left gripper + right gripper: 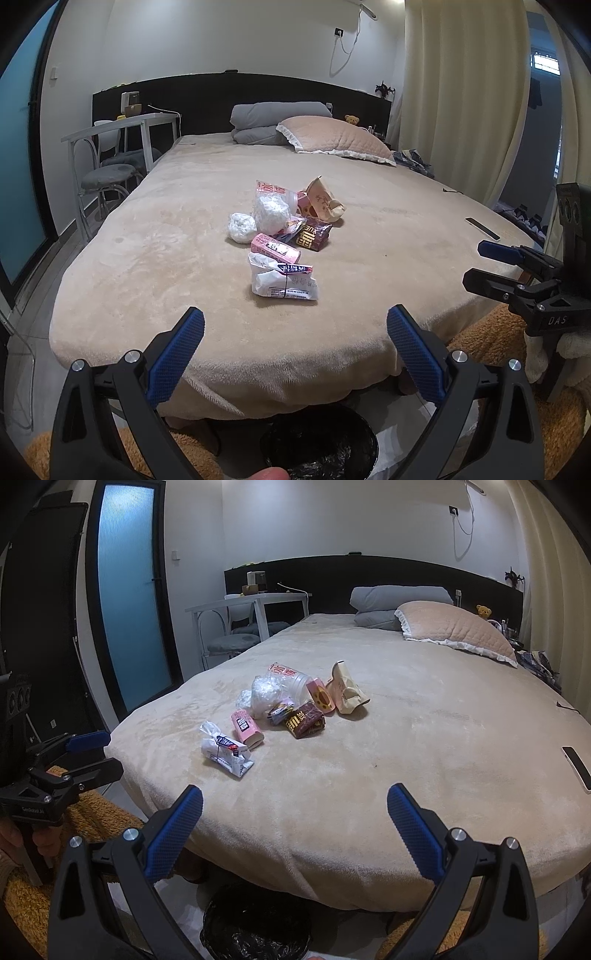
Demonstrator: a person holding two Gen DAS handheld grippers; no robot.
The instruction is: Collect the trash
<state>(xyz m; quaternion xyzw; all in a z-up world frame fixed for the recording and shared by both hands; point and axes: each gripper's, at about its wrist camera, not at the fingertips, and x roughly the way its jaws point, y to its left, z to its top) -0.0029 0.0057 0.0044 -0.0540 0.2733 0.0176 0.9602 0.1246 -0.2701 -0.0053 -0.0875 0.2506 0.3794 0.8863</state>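
Note:
A pile of trash lies mid-bed: a white wrapper (pixel 283 282) (pixel 226 753) nearest, a pink carton (pixel 275 251) (pixel 246 728), a dark snack bag (pixel 313 236) (pixel 305 720), crumpled clear plastic (pixel 269 212) (pixel 266 694), and a beige paper bag (pixel 325 201) (pixel 346 690). A bin with a black liner (pixel 319 443) (pixel 256 923) stands on the floor below the bed's foot. My left gripper (pixel 295 332) (pixel 90 753) is open and empty, short of the bed edge. My right gripper (pixel 295 812) (pixel 480 264) is also open and empty, hovering over the foot of the bed.
The beige bed (pixel 184 258) (pixel 406 738) carries pillows (pixel 332 138) at the head and a phone (pixel 482 229) (pixel 578 768) near its right edge. A white desk with stools (pixel 122 147) stands left of the bed. An orange fluffy rug (pixel 491 339) covers the floor by the bin.

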